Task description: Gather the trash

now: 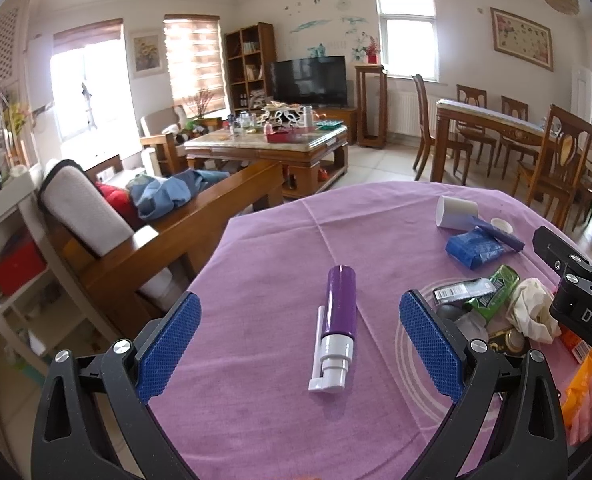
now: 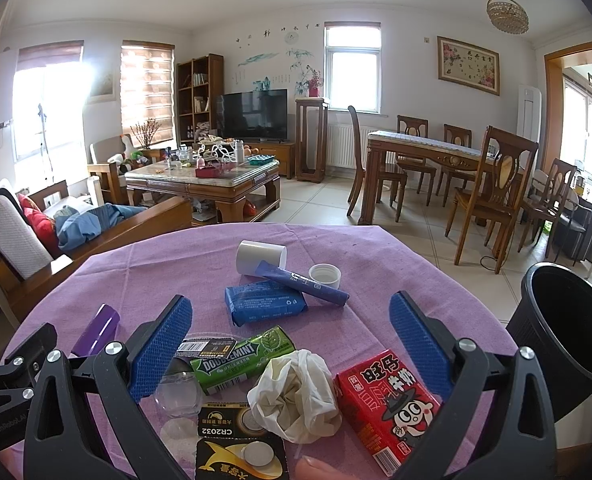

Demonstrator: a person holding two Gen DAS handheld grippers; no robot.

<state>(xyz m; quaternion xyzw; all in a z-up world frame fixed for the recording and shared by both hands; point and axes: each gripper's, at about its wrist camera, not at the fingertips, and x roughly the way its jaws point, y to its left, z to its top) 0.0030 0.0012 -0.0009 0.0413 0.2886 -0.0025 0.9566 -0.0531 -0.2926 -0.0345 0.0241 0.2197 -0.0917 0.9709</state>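
A purple spray bottle (image 1: pixel 336 320) with a white pump lies on the purple tablecloth (image 1: pixel 276 240), between the blue pads of my open, empty left gripper (image 1: pixel 300 338). My right gripper (image 2: pixel 292 340) is open and empty above a pile of trash: a crumpled tissue (image 2: pixel 296 396), a green Doublemint pack (image 2: pixel 242 360), a red milk carton (image 2: pixel 388 400), battery cards (image 2: pixel 232 424) and a clear plastic piece (image 2: pixel 176 392). Beyond lie a blue tissue pack (image 2: pixel 264 304), a blue tube (image 2: pixel 300 282), a white cup (image 2: pixel 260 258) on its side and a white cap (image 2: pixel 325 275). A black bin (image 2: pixel 568 332) stands at the right.
The round table's edge drops off on all sides. A wooden sofa (image 1: pixel 156 232) with cushions and clothes stands to the left. A cluttered coffee table (image 2: pixel 204 180) and a dining table with chairs (image 2: pixel 448 164) stand further off on the tiled floor.
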